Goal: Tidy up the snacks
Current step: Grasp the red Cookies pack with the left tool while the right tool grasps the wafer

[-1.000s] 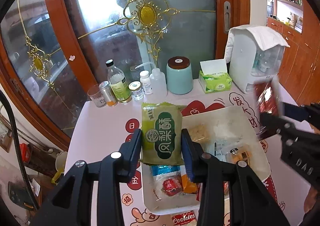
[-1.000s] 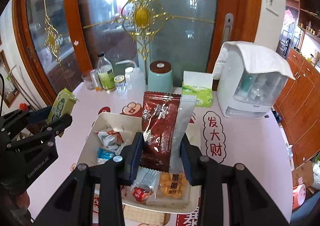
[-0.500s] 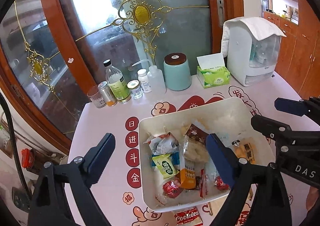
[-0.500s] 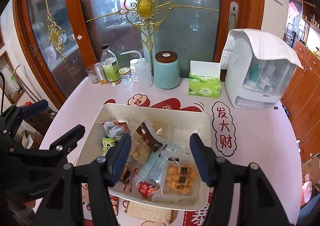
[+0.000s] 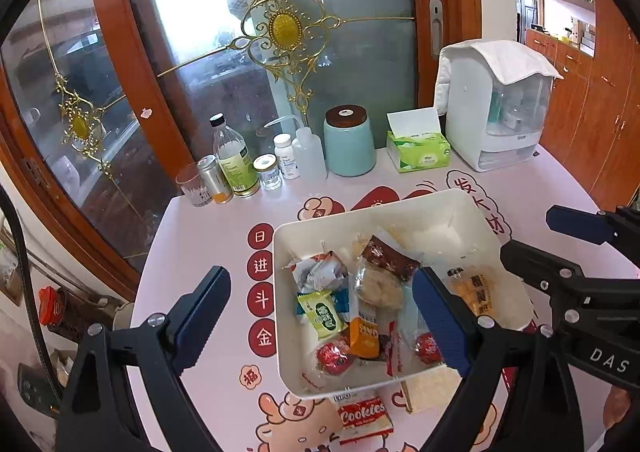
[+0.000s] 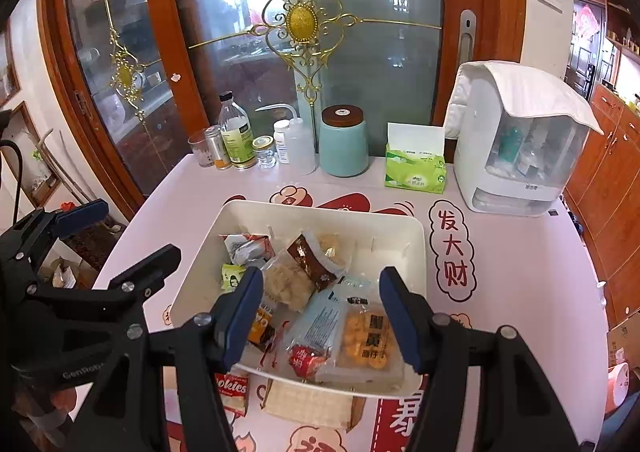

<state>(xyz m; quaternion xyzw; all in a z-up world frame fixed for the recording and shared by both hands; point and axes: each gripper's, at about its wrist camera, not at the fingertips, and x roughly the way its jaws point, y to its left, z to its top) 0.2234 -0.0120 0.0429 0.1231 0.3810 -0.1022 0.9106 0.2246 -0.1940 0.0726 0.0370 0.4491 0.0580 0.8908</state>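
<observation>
A white tray [image 5: 472, 207] on the pink table holds several snack packets, among them a green packet [image 5: 322, 314] and a dark red-brown packet [image 5: 390, 258]. The tray [image 6: 416, 248] also shows in the right wrist view, with the dark red-brown packet [image 6: 310, 256] lying on the pile. My left gripper [image 5: 320, 316] is open and empty above the tray's near left part. My right gripper [image 6: 322, 312] is open and empty above the tray's near side. A cookies packet [image 5: 362, 416] and a beige packet [image 6: 308, 398] lie on the table in front of the tray.
At the table's back edge stand a glass, a can, bottles [image 5: 234, 159], a teal jar [image 5: 348, 141], a green tissue box [image 5: 418, 151] and a white covered appliance [image 5: 496, 107]. A glass door is behind. The other gripper [image 5: 580, 292] shows at the right of the left wrist view.
One second ago the left gripper held the green packet and the right held the dark red packet. Both jaws opened and the packets now lie in the tray.
</observation>
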